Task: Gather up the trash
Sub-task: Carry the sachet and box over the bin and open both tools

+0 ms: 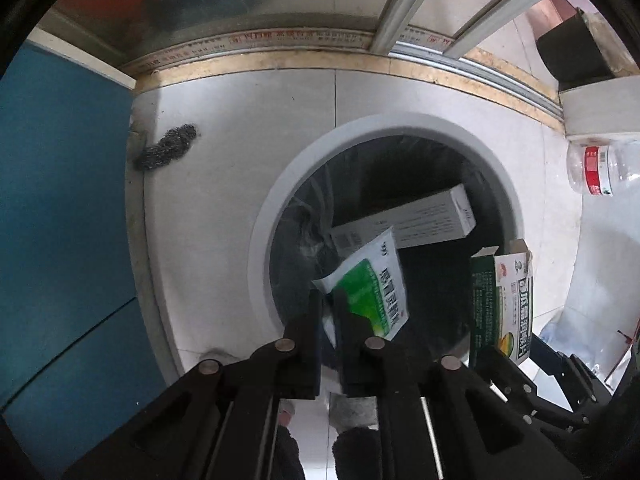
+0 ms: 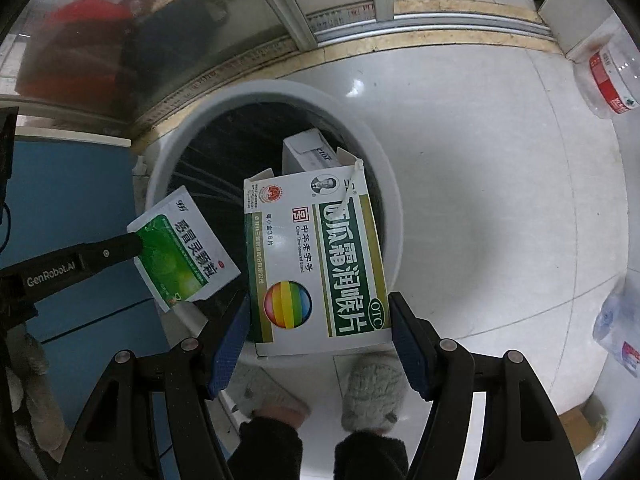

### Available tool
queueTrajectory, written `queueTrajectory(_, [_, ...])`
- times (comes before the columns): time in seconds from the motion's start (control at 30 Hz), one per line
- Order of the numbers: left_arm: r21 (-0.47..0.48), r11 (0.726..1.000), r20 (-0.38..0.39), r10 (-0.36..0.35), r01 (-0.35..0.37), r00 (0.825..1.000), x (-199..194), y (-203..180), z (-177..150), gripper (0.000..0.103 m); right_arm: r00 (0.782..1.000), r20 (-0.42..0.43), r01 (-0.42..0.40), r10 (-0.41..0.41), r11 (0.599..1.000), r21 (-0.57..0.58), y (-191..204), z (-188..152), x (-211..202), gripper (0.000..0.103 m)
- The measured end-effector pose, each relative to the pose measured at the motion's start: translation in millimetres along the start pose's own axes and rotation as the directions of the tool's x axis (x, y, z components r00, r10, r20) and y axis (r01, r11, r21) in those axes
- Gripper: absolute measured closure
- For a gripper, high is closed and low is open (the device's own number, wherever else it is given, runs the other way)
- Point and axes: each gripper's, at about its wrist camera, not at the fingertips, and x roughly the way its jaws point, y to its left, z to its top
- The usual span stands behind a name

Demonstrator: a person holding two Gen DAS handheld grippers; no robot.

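Two pieces of trash hang over the bin (image 2: pixel 394 200) so they fall inside — my left tongs (image 1: pixel 327 300) pinch the sachet (image 1: pixel 370 292) at its 7 o'clock corner; my right tongs (image 2: pixel 320 320) clamp the box (image 2: pixel 316 260) by its sides.

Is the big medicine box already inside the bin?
Not yet. The medicine box is clamped in the right gripper, above the bin opening.

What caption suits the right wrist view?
Right tool holding a white-and-green medicine box above the white round bin.
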Motion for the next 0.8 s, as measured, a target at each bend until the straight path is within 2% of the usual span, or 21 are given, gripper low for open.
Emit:
queueTrajectory(0.07, [-0.002, 1.0, 0.003, 0.006, -0.006, 1.0, 0.7, 1.1, -1.7, 0.094, 1.0, -0.019, 0.005, -0.005, 1.0, -0.016, 1.9, 2.0, 3.9, 0.032])
queueTrajectory(0.13, [0.001, 1.0, 0.023, 0.02, -0.02, 1.0, -6.7, 1.9, -3.8, 0.087, 0.999, -0.029, 0.013, -0.014, 1.0, -0.028, 4.8, 2.5, 6.0, 0.031])
queueTrajectory(0.17, [0.006, 0.999, 0.043, 0.038, -0.038, 0.998, -13.5, 1.4, -6.5, 0.07, 0.999, -0.03, 0.023, -0.024, 0.999, -0.036, 7.0, 1.6, 4.3, 0.022])
queueTrajectory(0.2, [0.004, 0.999, 0.054, 0.048, -0.048, 0.997, -16.3, 9.5, -10.0, 0.035, 0.999, -0.028, 0.033, -0.034, 0.999, -0.04, 6.3, 0.7, 2.6, 0.008])
queueTrajectory(0.27, [0.002, 0.998, 0.09, 0.066, -0.066, 0.994, -28.4, 15.2, -14.7, 0.001, 0.998, -0.012, 0.063, -0.064, 0.997, -0.052, 8.4, -1.3, -7.8, 0.0])
queueTrajectory(0.37, [0.004, 0.995, 0.139, 0.1, -0.102, 0.985, -57.7, 18.9, -25.1, 0.001, 0.993, 0.031, 0.114, -0.112, 0.992, -0.055, 11.7, -7.1, -33.9, 0.0])
queueTrajectory(0.5, [0.003, 0.988, 0.193, 0.15, -0.154, 0.97, -106.2, 18.9, -45.9, 0.001, 0.986, 0.095, 0.143, -0.138, 0.989, -0.047, 19.9, -18.8, -80.7, 0.0])
queueTrajectory(0.63, [-0.016, 0.985, 0.246, 0.169, -0.17, 0.955, -162.0, 24.4, -73.7, 0.001, 0.974, 0.165, 0.168, -0.158, 0.985, -0.047, 31.4, -37.4, -144.0, 0.0])
queueTrajectory(0.8, [-0.046, 0.984, 0.288, 0.179, -0.173, 0.941, -241.4, 26.1, -114.6, 0.001, 0.966, 0.211, 0.161, -0.152, 0.987, -0.026, 41.8, -70.2, -231.1, 0.0])
